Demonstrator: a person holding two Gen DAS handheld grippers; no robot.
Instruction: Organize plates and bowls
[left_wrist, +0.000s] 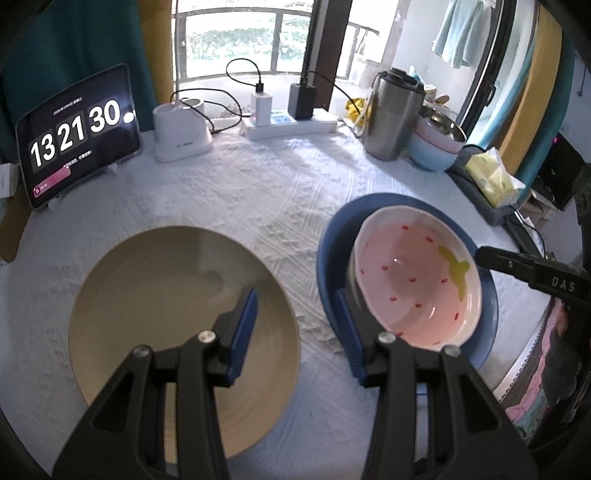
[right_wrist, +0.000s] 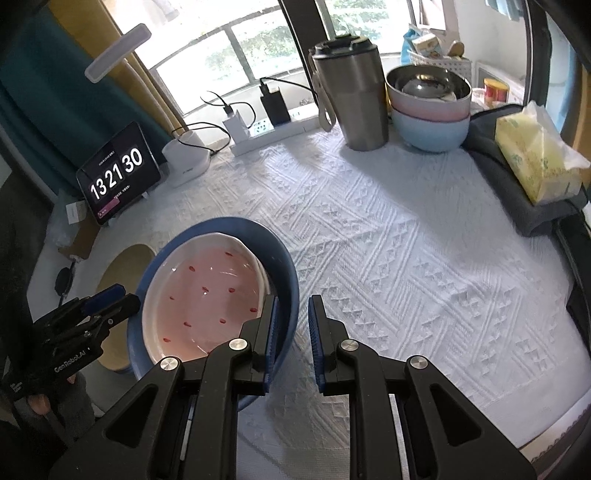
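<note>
Left wrist view showed the left gripper (left_wrist: 297, 325) with its jaws standing apart, nothing between the ribbed blue pads (left_wrist: 243, 332), above a white quilted tablecloth (left_wrist: 258, 206) embossed with diamonds and zigzags. Left of the blue bowl (left_wrist: 328, 266) lay a round, matte beige plate (left_wrist: 155, 295) with faint concentric rings. Inside the blue bowl sat a glossy pink bowl (left_wrist: 413, 280) dotted red, with a green leaf mark. The right gripper (right_wrist: 291, 328) hovered at the blue bowl's right edge, jaws narrow with a small gap; its left pad overlapped the rim in the right wrist view, though I could not tell whether it touched.

Beyond the blue bowl stood a brushed-steel tumbler (left_wrist: 391, 118) with a black lid, and beside it a stack of bowls (right_wrist: 430, 110): pale blue, pink, then shiny steel. A yellow tissue pack (right_wrist: 535, 158) rested on dark cloth to their right. Far left of the blue bowl a tablet (left_wrist: 77, 136) displayed a clock, with a white lamp base (left_wrist: 181, 129) and power strip (left_wrist: 291, 123) nearby. Behind everything, bright windows and teal curtains.
</note>
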